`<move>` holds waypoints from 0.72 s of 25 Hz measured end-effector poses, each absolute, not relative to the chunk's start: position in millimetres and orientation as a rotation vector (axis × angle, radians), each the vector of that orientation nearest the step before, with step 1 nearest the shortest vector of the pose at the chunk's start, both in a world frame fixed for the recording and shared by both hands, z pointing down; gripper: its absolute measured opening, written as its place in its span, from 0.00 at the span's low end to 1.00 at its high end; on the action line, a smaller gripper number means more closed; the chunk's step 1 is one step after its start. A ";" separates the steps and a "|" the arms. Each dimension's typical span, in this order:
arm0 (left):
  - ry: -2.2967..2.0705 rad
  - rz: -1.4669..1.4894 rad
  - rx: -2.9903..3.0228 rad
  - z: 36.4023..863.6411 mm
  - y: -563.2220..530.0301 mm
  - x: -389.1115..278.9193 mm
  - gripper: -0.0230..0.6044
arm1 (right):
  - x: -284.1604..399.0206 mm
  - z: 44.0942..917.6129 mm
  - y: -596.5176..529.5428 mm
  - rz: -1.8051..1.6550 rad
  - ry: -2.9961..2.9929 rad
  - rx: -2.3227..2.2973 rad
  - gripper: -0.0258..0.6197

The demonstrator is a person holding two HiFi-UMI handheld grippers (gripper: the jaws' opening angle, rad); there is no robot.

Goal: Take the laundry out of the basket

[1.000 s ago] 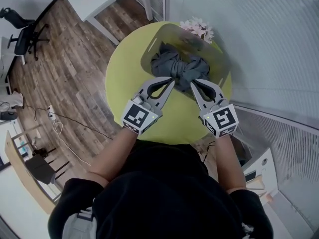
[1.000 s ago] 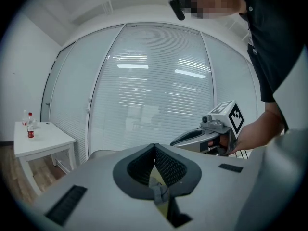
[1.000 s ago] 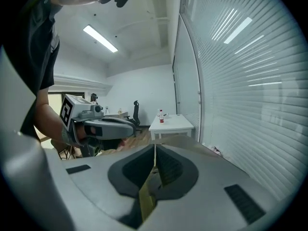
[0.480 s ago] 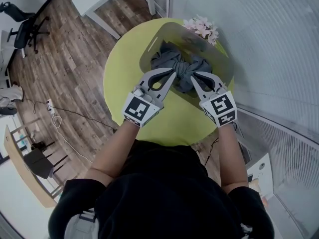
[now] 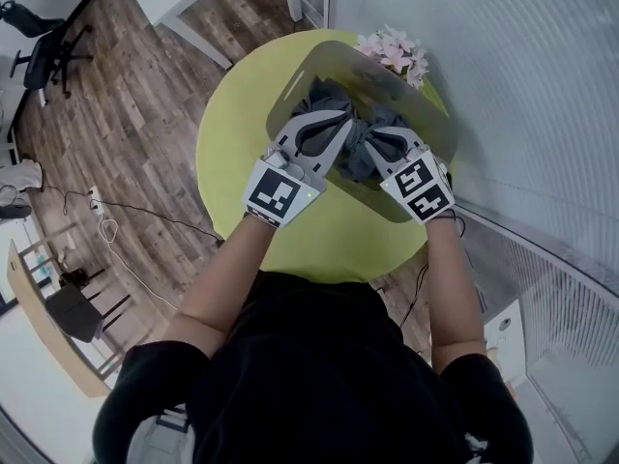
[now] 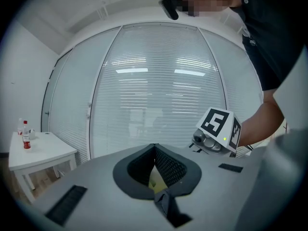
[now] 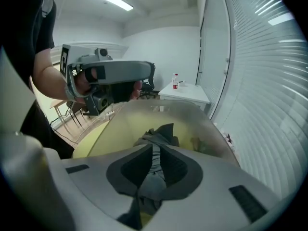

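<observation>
We judge the laundry (image 5: 359, 156) soft and light, best pinched at a thick fold: our right gripper (image 7: 153, 153) clamps it, jaws easing open, while our left gripper (image 6: 154, 150) is closed.

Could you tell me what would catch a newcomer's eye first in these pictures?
The bright yellow-green round table stands out against the wooden floor, with a translucent grey basket on it holding crumpled grey laundry. Both grippers reach into the basket: the right gripper is closed on a fold of the laundry, the left gripper beside it. Pink flowers sit at the basket's far side.
</observation>
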State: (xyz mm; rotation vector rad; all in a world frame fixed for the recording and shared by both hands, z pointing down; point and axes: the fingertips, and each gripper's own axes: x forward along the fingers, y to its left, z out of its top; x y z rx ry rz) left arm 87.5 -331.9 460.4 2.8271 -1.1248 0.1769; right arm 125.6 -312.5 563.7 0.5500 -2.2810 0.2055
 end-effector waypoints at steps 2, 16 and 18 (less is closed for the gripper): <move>-1.119 0.194 2.846 463.4 -339.1 89.0 0.05 | 125.7 579.8 -314.3 0.194 -2.224 0.488 0.13; -1.195 0.117 2.881 474.1 -388.1 90.9 0.05 | 116.5 671.7 -312.5 0.214 -1.969 0.103 0.46; -1.204 0.075 2.866 474.5 -395.6 90.3 0.05 | 115.2 682.4 -317.1 0.220 -1.958 0.103 0.50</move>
